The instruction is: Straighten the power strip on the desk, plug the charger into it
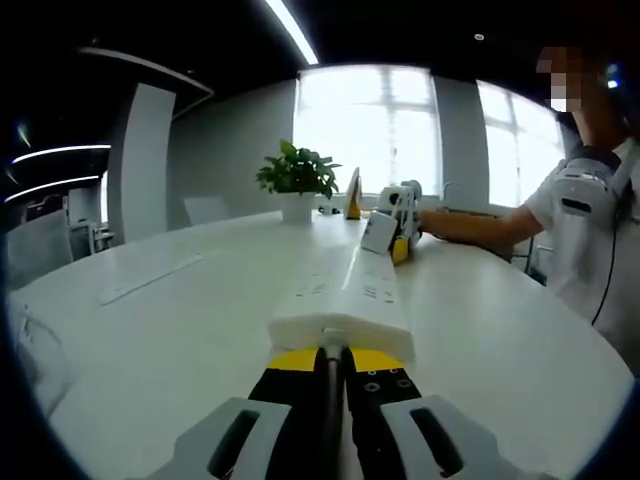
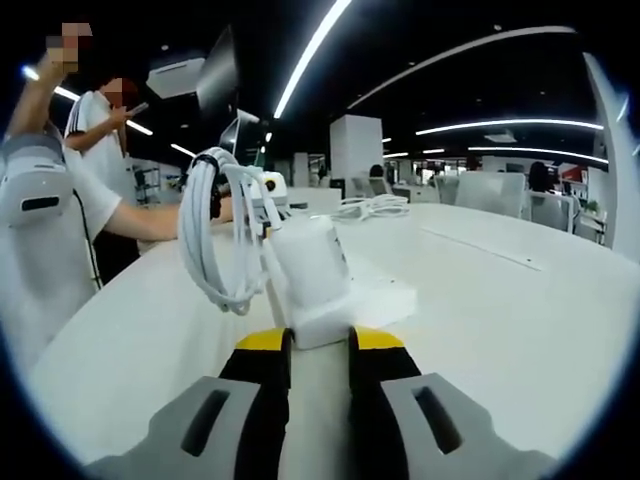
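The left hand-held gripper (image 1: pixel 330 368) pinches the near end of the long white power strip (image 1: pixel 345 295), with its jaws squeezed nearly shut. The strip lies flat on the white desk (image 1: pixel 180 320) and runs away to the right hand-held gripper (image 1: pixel 400 235) at its far end. That right hand-held gripper (image 2: pixel 320 345) holds the white charger (image 2: pixel 310 270) tight. A bundle of white cable (image 2: pixel 215 235) hangs beside the charger. A green plant (image 1: pixel 297 172) sits further back on the desk.
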